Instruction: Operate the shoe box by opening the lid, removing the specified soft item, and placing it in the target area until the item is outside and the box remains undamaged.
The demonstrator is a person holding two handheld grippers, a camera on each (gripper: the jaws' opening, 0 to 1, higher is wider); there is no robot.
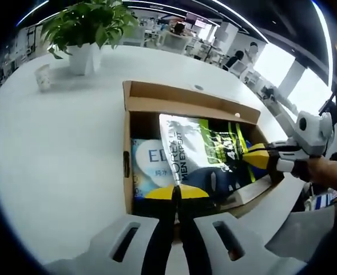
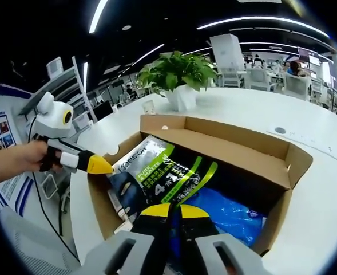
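An open brown cardboard shoe box (image 1: 135,103) (image 2: 282,166) sits on a white table. Over its contents lies a soft white, green and black pouch (image 1: 197,152) (image 2: 157,169) printed "MEN EXPERT". In the left gripper view my left gripper (image 1: 177,193) is shut on the pouch's near edge. My right gripper (image 1: 258,156) comes in from the right with its yellow tip at the pouch's far edge. In the right gripper view my right gripper (image 2: 177,211) is pinched shut on the pouch's near edge. The left gripper (image 2: 98,166), held by a hand, touches the opposite end.
A blue pack (image 1: 148,166) (image 2: 234,213) lies in the box under the pouch. A potted plant (image 1: 83,34) (image 2: 179,80) and a small cup (image 1: 43,77) (image 2: 150,106) stand on the table (image 1: 54,149) (image 2: 317,217) beyond the box. Office desks and chairs fill the background.
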